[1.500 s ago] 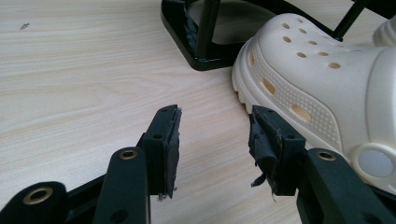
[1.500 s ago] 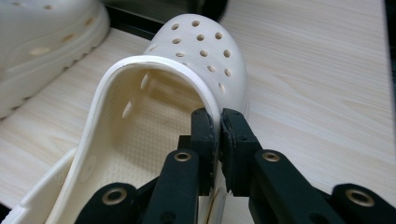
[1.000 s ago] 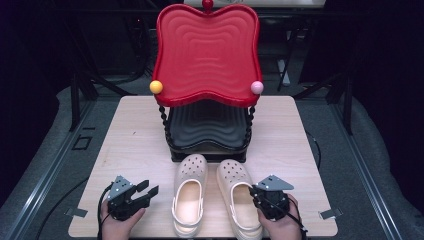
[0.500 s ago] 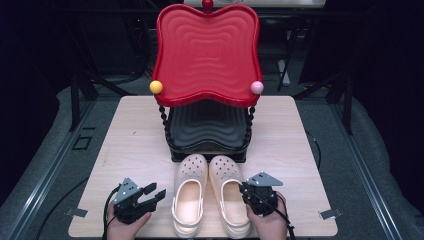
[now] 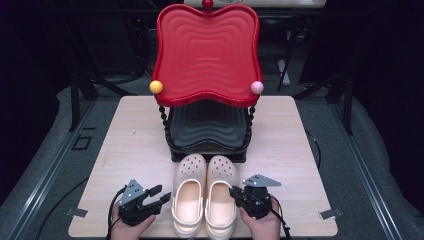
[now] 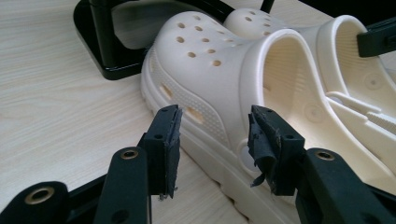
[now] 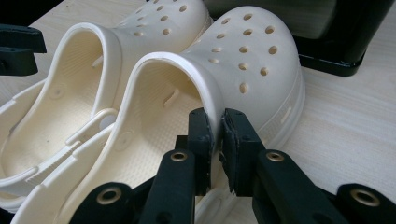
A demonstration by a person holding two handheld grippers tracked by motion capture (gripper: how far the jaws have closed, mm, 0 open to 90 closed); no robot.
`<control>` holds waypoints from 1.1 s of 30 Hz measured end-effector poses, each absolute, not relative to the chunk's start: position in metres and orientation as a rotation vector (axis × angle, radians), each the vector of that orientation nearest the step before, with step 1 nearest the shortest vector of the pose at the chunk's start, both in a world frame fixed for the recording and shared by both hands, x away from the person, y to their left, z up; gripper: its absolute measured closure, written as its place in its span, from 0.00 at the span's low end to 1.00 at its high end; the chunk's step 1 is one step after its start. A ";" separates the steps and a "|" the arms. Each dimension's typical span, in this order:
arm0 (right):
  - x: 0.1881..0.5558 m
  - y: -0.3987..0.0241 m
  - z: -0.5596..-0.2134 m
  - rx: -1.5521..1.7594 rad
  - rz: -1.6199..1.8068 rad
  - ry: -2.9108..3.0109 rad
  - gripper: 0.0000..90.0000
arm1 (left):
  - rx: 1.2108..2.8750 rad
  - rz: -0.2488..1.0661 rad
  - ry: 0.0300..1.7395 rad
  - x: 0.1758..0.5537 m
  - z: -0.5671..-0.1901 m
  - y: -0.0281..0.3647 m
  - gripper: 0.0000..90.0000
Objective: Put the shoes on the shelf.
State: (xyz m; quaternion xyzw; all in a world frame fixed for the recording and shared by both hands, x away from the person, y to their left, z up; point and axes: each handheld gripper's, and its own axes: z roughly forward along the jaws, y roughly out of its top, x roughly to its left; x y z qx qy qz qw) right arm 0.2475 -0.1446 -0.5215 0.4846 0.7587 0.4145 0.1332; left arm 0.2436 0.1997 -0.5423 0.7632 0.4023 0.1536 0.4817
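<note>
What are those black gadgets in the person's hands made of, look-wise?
Each gripper, left and right, is black with two jaws ending in dark, frayed pads, brass-coloured rivets, a grey three-cornered plate on top and a trailing black cable.

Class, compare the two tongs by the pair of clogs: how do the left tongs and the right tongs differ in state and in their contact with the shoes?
The left tongs stand wide open beside the left clog, pads apart from it; the right tongs are nearly closed, pinching the side wall of the right clog. The left tongs have a frayed, peeling pad; the right tongs' pads look more intact. Both are black and hand-held.
</note>
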 end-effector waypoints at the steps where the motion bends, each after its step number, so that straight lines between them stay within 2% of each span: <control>1: 0.247 -0.144 -0.521 1.391 1.199 2.200 0.90 | 1.867 0.370 0.978 0.243 -0.542 0.199 0.60; 14: 0.241 -0.130 -0.524 1.163 1.088 2.166 0.87 | 1.893 0.352 0.940 0.241 -0.545 0.186 0.60; 19: 0.240 -0.136 -0.527 1.152 1.087 2.165 0.78 | 1.890 0.355 0.947 0.241 -0.545 0.187 0.60; 33: 0.240 -0.139 -0.529 1.179 1.118 2.160 0.66 | 1.902 0.362 0.917 0.240 -0.545 0.180 0.65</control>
